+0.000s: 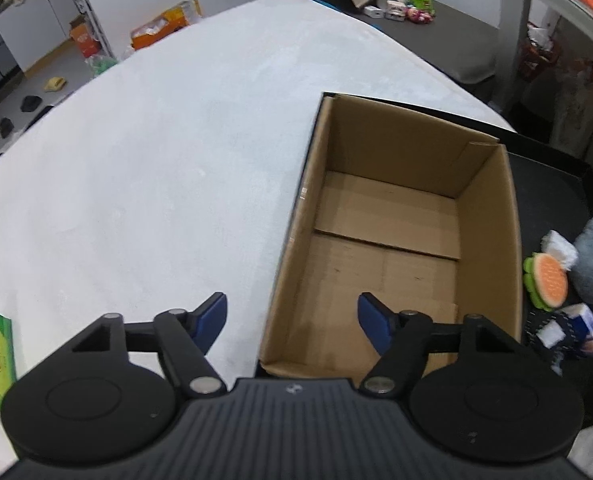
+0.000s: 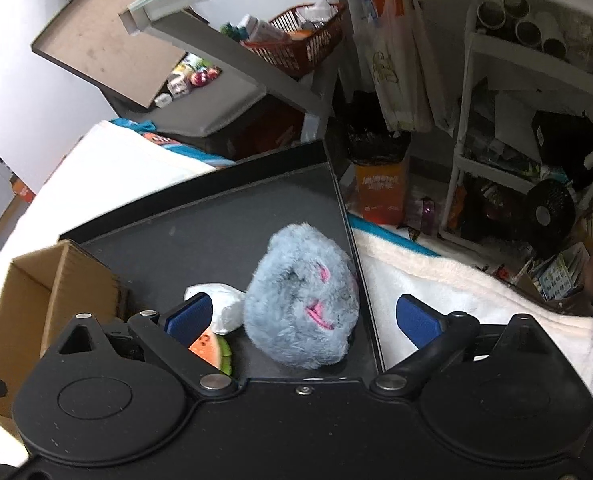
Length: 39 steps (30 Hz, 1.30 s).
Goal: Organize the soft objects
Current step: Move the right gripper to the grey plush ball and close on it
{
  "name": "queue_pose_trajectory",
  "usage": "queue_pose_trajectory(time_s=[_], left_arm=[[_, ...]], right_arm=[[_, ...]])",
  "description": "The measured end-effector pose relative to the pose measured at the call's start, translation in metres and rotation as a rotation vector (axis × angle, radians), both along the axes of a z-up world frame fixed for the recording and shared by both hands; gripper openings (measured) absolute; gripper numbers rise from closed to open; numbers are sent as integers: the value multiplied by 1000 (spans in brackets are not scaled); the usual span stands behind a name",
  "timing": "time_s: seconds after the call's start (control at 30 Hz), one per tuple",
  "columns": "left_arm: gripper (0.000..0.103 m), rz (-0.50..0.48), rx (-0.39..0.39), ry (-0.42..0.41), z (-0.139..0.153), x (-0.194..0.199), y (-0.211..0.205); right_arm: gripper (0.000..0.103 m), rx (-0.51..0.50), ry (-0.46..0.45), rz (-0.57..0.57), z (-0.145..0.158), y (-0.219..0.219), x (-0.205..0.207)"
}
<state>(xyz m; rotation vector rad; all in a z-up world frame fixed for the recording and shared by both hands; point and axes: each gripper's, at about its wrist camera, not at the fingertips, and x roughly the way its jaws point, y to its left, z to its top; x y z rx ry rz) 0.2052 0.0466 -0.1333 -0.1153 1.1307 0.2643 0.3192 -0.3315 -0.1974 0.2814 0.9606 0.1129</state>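
The right gripper (image 2: 302, 314) hangs with its jaws spread wide and nothing between the blue pads (image 2: 188, 314) but air. Directly ahead of it, at the centre of the right wrist view, sits a grey plush toy (image 2: 300, 296) with pink stitching. It is rounded, with no clear long axis, and it fills much of the gap between the two pads without either pad touching it. It rests on a black tray (image 2: 200, 240), close to the tray's right rim. To the left of the plush lie a white soft bundle (image 2: 222, 304) and a watermelon-slice toy (image 2: 212, 350), both partly hidden behind the left pad.

The left gripper (image 1: 292, 322) is also released and holds nothing. Its jaws straddle the near left wall of an open cardboard box (image 1: 392, 216), one pad over the pale cloth-covered surface (image 1: 156, 160), the other over the box floor, which is bare. In the left wrist view the plush and its neighbours lie at the far right edge of the frame, beyond the box's right wall and well apart from this gripper.

The right hand is therefore the nearer one, and the coming move likely turns on lowering its jaws around the plush.
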Motion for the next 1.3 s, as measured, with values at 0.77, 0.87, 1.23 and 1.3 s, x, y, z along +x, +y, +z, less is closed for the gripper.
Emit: queue_pose_trajectory(time_s=[0.77, 0.87, 1.23, 1.3], left_arm=[[12, 49, 43, -16, -18, 11, 4], [11, 45, 19, -29, -15, 7, 5], [10, 63, -54, -58, -13, -4, 7], [10, 57, -56, -64, -13, -5, 7]], right_arm=[[71, -102, -26, -20, -21, 20, 11], [58, -73, -43, -10, -15, 16, 6], [49, -61, 4, 17, 1, 18, -5], [49, -64, -3, 21, 9, 20, -8]])
